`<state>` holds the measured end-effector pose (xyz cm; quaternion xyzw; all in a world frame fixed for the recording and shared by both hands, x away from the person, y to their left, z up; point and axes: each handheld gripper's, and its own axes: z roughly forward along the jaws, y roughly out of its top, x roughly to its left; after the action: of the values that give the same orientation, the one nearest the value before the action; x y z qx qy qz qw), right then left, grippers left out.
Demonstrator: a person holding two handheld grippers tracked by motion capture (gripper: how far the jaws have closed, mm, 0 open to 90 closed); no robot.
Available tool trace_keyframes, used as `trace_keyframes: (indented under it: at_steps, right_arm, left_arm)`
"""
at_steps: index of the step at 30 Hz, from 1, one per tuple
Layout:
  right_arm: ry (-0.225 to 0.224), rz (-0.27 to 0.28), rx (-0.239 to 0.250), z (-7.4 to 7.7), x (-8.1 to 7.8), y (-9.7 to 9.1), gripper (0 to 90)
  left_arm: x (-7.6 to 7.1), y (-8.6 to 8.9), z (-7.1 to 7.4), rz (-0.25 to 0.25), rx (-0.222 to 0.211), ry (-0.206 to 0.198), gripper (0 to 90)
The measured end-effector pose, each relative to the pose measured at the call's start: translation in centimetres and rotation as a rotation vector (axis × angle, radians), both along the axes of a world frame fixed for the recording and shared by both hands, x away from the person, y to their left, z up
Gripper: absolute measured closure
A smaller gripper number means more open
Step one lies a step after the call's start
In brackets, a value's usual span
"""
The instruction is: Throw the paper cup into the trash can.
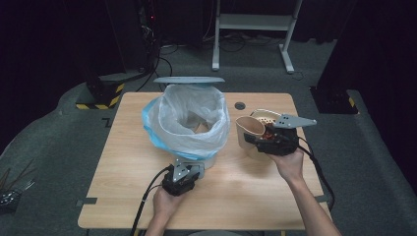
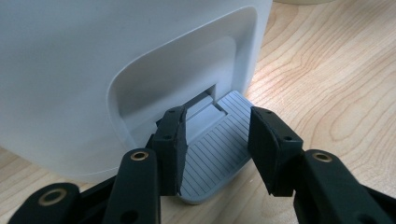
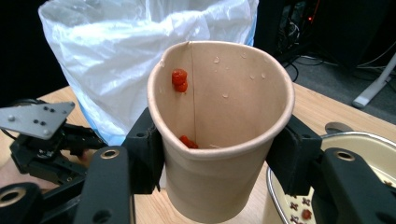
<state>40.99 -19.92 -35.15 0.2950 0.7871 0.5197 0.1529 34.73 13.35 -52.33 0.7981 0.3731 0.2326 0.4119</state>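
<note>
— What colours are on the table?
— The table (image 1: 128, 187) is pale wood with visible grain. The bin (image 2: 93, 60) is white, its pedal (image 2: 217, 154) grey with fine ridged lines, its liner bag (image 1: 189, 123) translucent white with a blue edge.
— And the cup?
— The paper cup (image 3: 219, 135) is plain tan, with red blobs inside. The bowl (image 3: 355, 154) is cream, speckled with small red marks. Both grippers' jaws are black.

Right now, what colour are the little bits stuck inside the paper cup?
Red bits inside the brown paper cup, clearest in the right gripper view.
</note>
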Motion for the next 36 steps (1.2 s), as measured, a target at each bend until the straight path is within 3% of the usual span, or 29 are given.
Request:
trace_keyframes:
  at_steps: [16,36]
  right_arm:
    - [-0.049,0.055,0.016,3.7,0.5,2.1,43.8]
    - [-0.067,0.094,0.056,6.4,1.4,4.2,43.8]
  left_arm:
    - [0.0,0.0,0.0,0.002,-0.002,-0.002,56.9]
    - [0.0,0.0,0.0,0.002,0.000,-0.002,57.0]
